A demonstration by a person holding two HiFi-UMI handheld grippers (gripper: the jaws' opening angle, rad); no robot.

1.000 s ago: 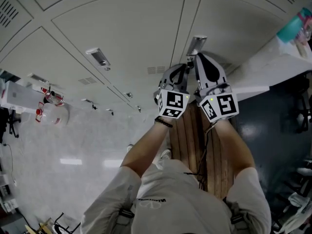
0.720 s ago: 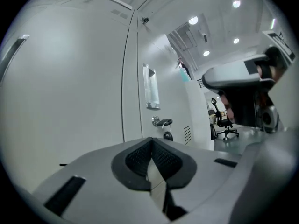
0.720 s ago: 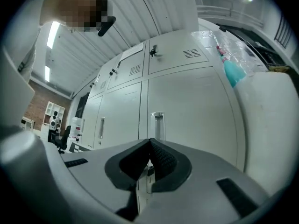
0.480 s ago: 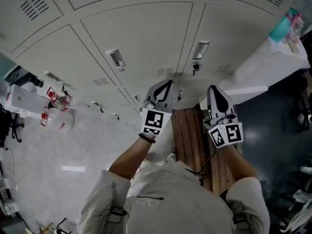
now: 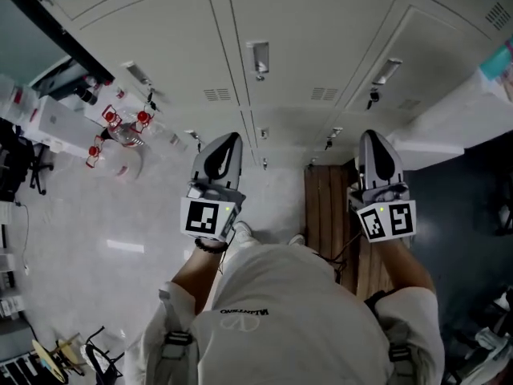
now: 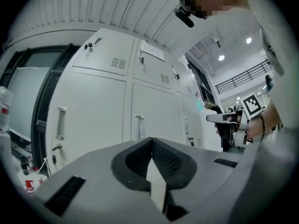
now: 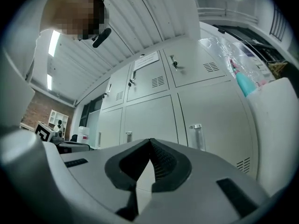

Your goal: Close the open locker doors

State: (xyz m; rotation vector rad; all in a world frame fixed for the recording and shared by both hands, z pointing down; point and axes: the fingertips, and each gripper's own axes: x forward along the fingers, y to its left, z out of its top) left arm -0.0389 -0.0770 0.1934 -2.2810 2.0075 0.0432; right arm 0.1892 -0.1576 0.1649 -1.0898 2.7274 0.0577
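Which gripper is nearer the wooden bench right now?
Right. The right gripper hangs over the wooden bench's right side; the left gripper is off to the bench's left, above the pale floor.

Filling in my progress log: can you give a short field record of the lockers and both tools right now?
locker doors: every one in view looks shut
left tool: jaws together, empty, not touching the lockers
right tool: jaws together, empty, not touching the lockers
wooden bench: on the floor in front of the lockers
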